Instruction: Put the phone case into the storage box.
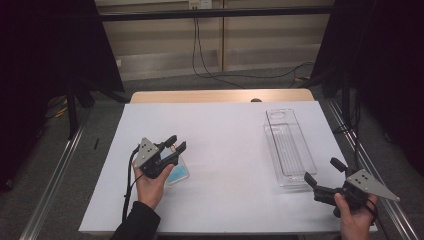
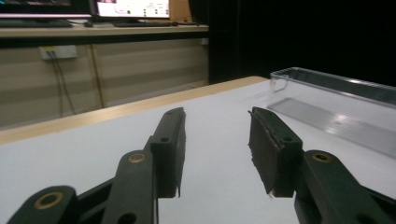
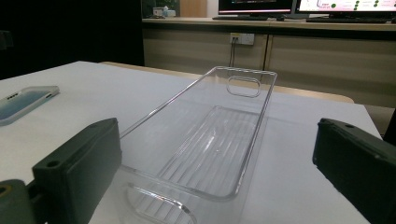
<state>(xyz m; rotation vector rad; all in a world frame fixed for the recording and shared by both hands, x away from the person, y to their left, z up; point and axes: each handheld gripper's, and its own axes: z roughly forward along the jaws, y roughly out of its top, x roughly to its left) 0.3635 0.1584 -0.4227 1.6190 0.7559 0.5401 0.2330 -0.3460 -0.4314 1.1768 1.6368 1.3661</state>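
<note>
Under and just behind the fingers of the left gripper (image 1: 177, 144), a blue phone case (image 1: 177, 172) is seen lying flat on the white table (image 1: 225, 150). These fingers are parted with nothing between them, as is shown in the left gripper view. Just ahead of the right gripper (image 1: 323, 170), a clear plastic tray (image 1: 290, 147) is seen; its near end is framed by that gripper's widely spread fingers (image 3: 79, 163), and nothing is pinched.

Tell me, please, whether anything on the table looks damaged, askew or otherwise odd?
Nothing is spilled or broken. One small oddity: the left gripper has pads with frayed, ragged lower edges. The clear tray sits empty and upright, and the blue phone case lies flat.
</note>
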